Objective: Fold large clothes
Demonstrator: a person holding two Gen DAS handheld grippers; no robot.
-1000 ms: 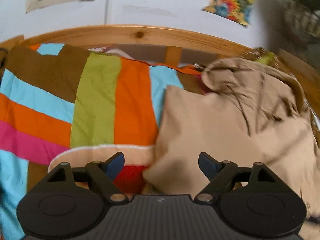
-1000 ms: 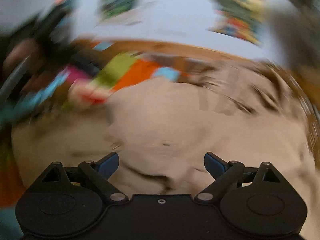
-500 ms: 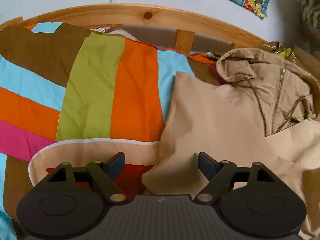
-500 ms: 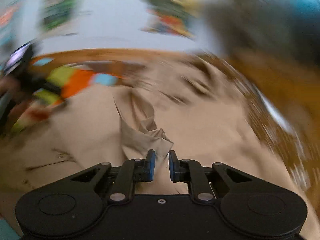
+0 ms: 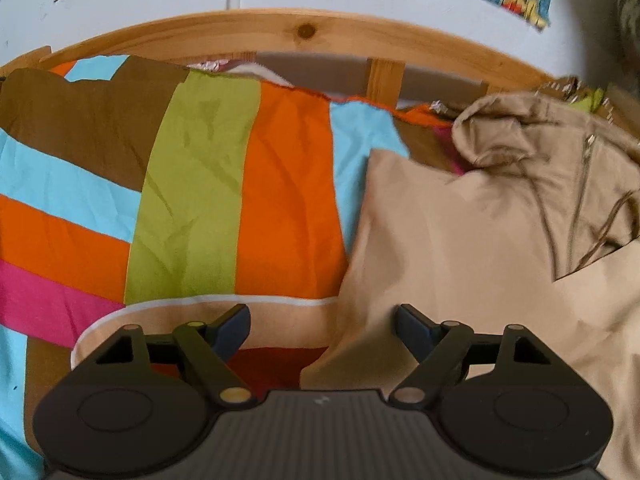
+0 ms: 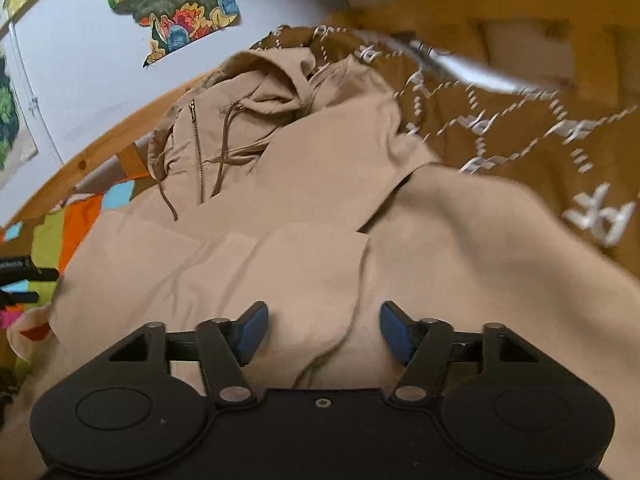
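Both grippers are spread wide and carry nothing. Your left gripper (image 5: 322, 330) hovers over the near left corner of the hoodie (image 5: 460, 248), one blue pad above the striped bedspread (image 5: 208, 208) and the other above tan cloth. Your right gripper (image 6: 322, 330) hangs over the middle of the same hoodie (image 6: 320, 220), its pads either side of a loose fabric edge that runs toward the camera.

The hoodie lies on the bed, spread across the bedspread on one side and a brown patterned blanket (image 6: 500, 136) on the other, with the hood (image 6: 276, 80) bunched up toward the wooden bed frame (image 5: 240, 36).

As for progress, you look partway in at best. A panel of cloth appears folded over the body, judging by the straight edges crossing the front, while the hood, zipper (image 6: 196, 148) and drawstrings (image 6: 224, 148) sit rumpled and unarranged. What seems left is flattening the top, bringing the remaining sides in and doubling the whole thing up.

Much is hidden from you. The bottom hem falls below both gripper bodies, so you cannot judge its state. I cannot tell where either sleeve lies; the folded panel may be one, but the cloth is all one colour and the far right of the left view is smeared.
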